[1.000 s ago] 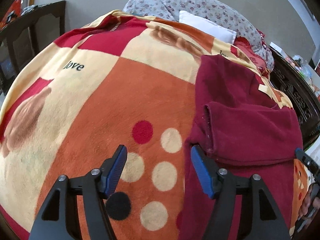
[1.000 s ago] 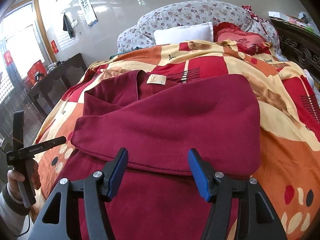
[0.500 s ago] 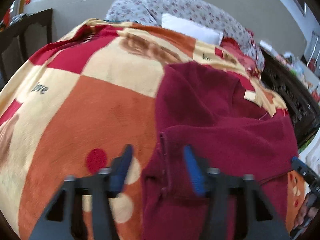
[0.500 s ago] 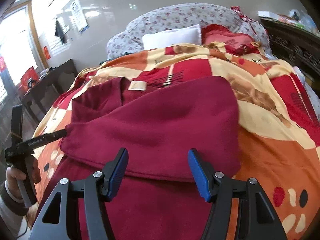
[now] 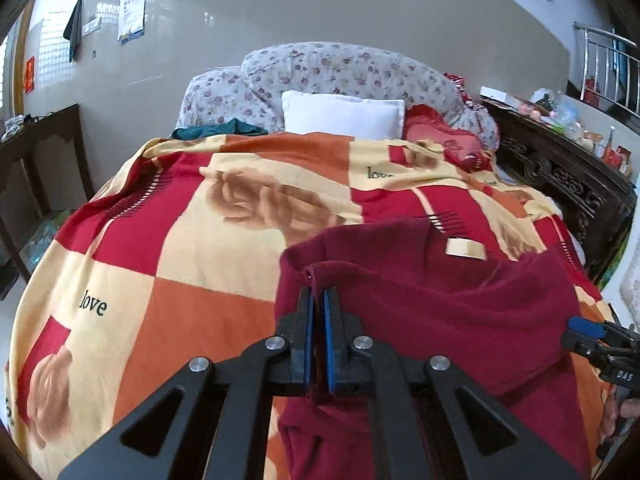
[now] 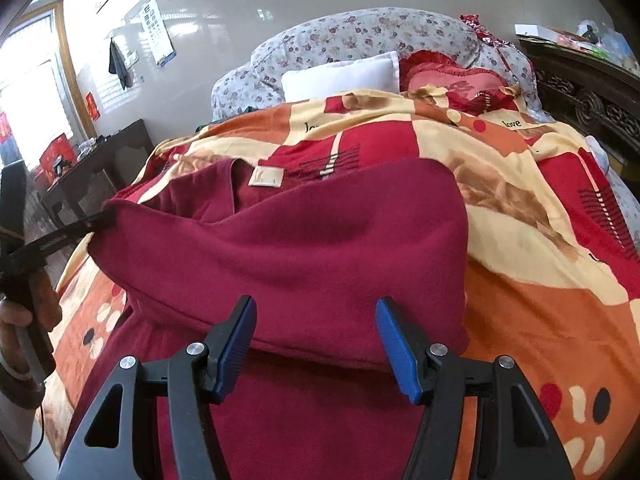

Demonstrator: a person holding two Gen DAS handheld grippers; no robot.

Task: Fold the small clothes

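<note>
A dark red garment (image 5: 440, 312) lies on the patterned blanket (image 5: 180, 240), with a sleeve folded across its body and a beige neck label (image 5: 466, 247) showing. My left gripper (image 5: 318, 300) is shut on the sleeve's cuff edge and lifts it. In the right wrist view the garment (image 6: 300, 248) fills the middle, and the left gripper (image 6: 102, 218) pinches its left corner. My right gripper (image 6: 316, 332) is open, empty, just in front of the folded sleeve's lower edge.
A white pillow (image 5: 342, 114), a floral pillow (image 5: 340, 68) and a red cushion (image 5: 440, 136) lie at the head of the bed. A dark carved wooden frame (image 5: 560, 168) runs along the right. A dark table (image 5: 40, 152) stands on the left.
My left gripper moved right to the sleeve's cuff, closed on it, and raised it. My right gripper stayed open in about the same place.
</note>
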